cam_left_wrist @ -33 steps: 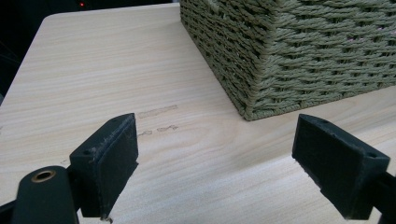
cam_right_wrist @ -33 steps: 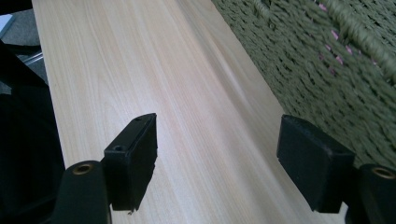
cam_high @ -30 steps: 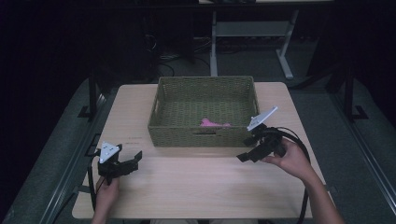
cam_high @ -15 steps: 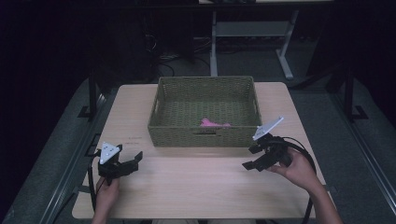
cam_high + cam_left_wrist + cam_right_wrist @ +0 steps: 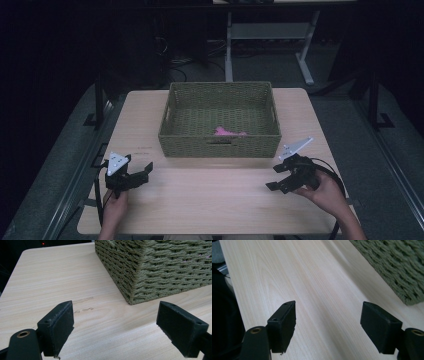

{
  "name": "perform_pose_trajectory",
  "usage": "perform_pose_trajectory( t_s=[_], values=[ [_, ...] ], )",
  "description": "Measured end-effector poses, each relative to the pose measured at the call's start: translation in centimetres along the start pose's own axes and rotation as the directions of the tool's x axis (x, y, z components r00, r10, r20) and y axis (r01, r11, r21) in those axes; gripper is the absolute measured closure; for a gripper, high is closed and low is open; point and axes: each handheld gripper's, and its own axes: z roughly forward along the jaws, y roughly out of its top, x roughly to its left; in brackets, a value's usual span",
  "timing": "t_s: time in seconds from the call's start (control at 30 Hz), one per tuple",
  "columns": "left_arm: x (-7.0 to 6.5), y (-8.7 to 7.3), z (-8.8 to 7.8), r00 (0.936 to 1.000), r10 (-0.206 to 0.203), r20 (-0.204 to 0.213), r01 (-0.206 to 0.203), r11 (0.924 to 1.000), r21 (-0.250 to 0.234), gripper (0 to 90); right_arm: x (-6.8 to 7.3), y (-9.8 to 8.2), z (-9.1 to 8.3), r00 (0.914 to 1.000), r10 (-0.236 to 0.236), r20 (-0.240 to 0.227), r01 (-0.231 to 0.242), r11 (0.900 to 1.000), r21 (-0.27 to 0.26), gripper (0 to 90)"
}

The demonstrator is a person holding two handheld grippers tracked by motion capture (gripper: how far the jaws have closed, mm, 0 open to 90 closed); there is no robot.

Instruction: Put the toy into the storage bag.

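Baskets: one woven green basket (image 5: 220, 147)
Pink items in basket: one (image 5: 229, 132)
Tables: one wooden table (image 5: 210, 200)
Grippers: two, left gripper (image 5: 141, 174), right gripper (image 5: 276, 177)

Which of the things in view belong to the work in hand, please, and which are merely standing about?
Belong to the work:
- woven basket on the table
- pink item lying in the basket
- left gripper, jaws open
- right gripper, jaws open

Standing about:
- white desk frame on the floor behind the table
- cables on the floor beside it
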Motion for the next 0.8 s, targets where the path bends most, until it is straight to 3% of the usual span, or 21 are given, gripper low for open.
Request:
perform_pose_trajectory(
  t_s=[0.27, 0.47, 0.77, 0.8],
  values=[
    [-0.1, 0.0, 0.0, 1.0, -0.001, -0.001, 0.001, 1.0, 0.001, 13.9, 0.2, -2.0, 0.5, 0.9997, 0.02, 0.016, -0.02, 1.0, -0.002, 28.0],
    [-0.1, 0.1, -0.2, 1.0, -0.003, -0.003, 0.003, 1.0, -0.009, 13.8, 1.0, -3.4, 0.4, 0.9989, 0.039, 0.027, -0.038, 0.999, -0.037, 27.8],
    [-0.1, 0.1, -0.3, 1.0, -0.007, -0.001, 0.007, 0.9999, -0.01, 13.9, 1.8, -5.4, 0.5, 0.9956, 0.064, 0.068, -0.059, 0.995, -0.077, 27.4],
    [-0.1, 0.1, -0.3, 1.0, -0.006, 0.0, 0.006, 0.9999, -0.011, 13.8, 2.1, -5.6, 0.6, 0.994, 0.053, 0.095, -0.044, 0.994, -0.101, 27.3]
  ],
)
